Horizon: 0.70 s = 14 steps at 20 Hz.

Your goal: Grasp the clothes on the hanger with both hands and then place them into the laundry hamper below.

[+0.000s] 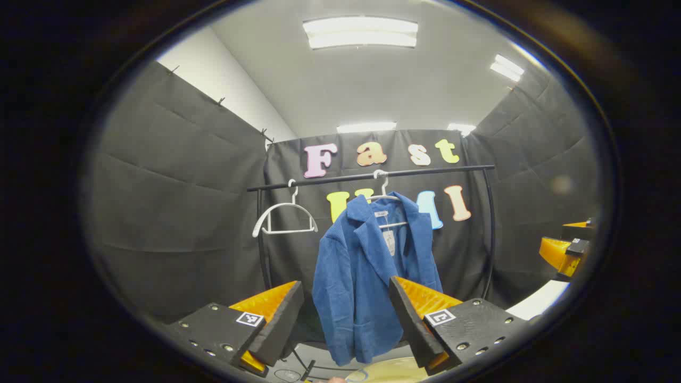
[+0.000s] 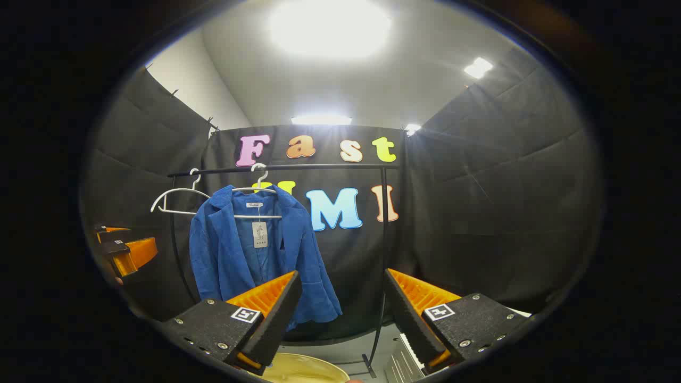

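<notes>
A blue jacket (image 1: pixel 362 276) hangs on a white hanger (image 1: pixel 382 192) from a black clothes rail (image 1: pixel 372 174). My left gripper (image 1: pixel 346 319) stands open, well short of the jacket, with nothing between its fingers. The jacket (image 2: pixel 250 255) sits left of centre in the right gripper view, on its hanger (image 2: pixel 259 178). My right gripper (image 2: pixel 343 314) is open too, apart from the cloth. The right gripper (image 1: pixel 566 250) shows at the far right edge of the left gripper view, and the left gripper (image 2: pixel 125 250) at the far left of the right gripper view. A pale yellow hamper rim (image 2: pixel 303 369) lies below.
An empty white hanger (image 1: pixel 284 218) hangs on the rail left of the jacket. The rack's black upright posts (image 2: pixel 384 255) stand on a grey floor. The hamper rim (image 1: pixel 388 372) peeks in at the bottom. Black cloth walls close in on all sides.
</notes>
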{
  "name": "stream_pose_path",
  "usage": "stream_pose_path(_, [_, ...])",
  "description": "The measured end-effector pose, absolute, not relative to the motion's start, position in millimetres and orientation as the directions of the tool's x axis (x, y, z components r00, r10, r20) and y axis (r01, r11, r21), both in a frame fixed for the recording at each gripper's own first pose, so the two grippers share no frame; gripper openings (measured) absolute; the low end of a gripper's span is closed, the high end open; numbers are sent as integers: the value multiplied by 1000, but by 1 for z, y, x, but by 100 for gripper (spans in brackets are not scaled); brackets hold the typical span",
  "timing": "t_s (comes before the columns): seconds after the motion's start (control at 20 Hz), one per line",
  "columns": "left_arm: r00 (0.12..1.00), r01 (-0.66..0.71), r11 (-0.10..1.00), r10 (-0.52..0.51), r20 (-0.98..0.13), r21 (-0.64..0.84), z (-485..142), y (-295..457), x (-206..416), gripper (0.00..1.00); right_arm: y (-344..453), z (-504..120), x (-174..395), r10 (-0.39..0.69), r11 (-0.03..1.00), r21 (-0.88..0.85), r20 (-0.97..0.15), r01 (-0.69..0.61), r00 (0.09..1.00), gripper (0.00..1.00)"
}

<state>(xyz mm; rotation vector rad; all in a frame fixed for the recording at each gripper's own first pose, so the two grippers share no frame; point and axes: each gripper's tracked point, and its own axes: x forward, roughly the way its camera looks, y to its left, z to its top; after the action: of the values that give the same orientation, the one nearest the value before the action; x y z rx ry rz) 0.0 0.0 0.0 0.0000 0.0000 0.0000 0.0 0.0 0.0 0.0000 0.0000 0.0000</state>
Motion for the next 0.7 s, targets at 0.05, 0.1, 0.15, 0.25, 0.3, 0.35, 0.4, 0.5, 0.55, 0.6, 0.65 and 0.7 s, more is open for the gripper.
stream_pose_path(0.05, [1000,1,1000,-1,1,-1,0,-1,0,99,0,0,0,-1,1000,3,-1,1,1000,96])
stream_pose_path(0.1, [1000,1,1000,-1,2,-1,1,-3,1,99,0,0,0,-1,1000,5,-2,1,1000,96])
stream_pose_path(0.15, [1000,0,1000,0,1,0,0,-3,1,99,0,0,1,-1,1000,4,-1,1,1000,96])
stream_pose_path(0.25, [1000,-3,1000,3,3,2,0,-4,2,93,0,-1,1,-1,1000,2,1,1,1000,96])
stream_pose_path(0.3, [1000,-5,1000,5,5,3,0,-4,2,93,0,-1,0,0,1000,3,2,0,1000,96])
stream_pose_path(0.35, [1000,-7,1000,7,5,2,-1,-4,0,93,0,0,0,2,1000,3,2,-2,1000,96])
stream_pose_path(0.4, [1000,-10,1000,10,5,1,0,-4,-1,93,0,-1,0,1,1000,2,1,-1,1000,96])
stream_pose_path(0.5, [1000,-14,1000,14,2,-4,-1,-3,-2,93,0,-1,0,2,1000,3,-1,-2,1000,96])
stream_pose_path(0.55, [1000,-17,1000,17,1,-6,-3,-2,-4,94,0,-1,0,2,1000,3,-1,-2,1000,96])
stream_pose_path(0.6, [1000,-19,1000,19,-2,-7,-3,-1,-4,94,0,-1,0,3,1000,3,0,-3,1000,96])
stream_pose_path(0.65, [1000,-20,1000,20,-5,-8,-5,0,-4,93,0,-1,-1,2,1000,2,-1,-2,1000,96])
stream_pose_path(0.7, [1000,-22,1000,22,-7,-9,-5,0,-4,94,-1,-1,-1,1,1000,0,-1,-1,1000,96])
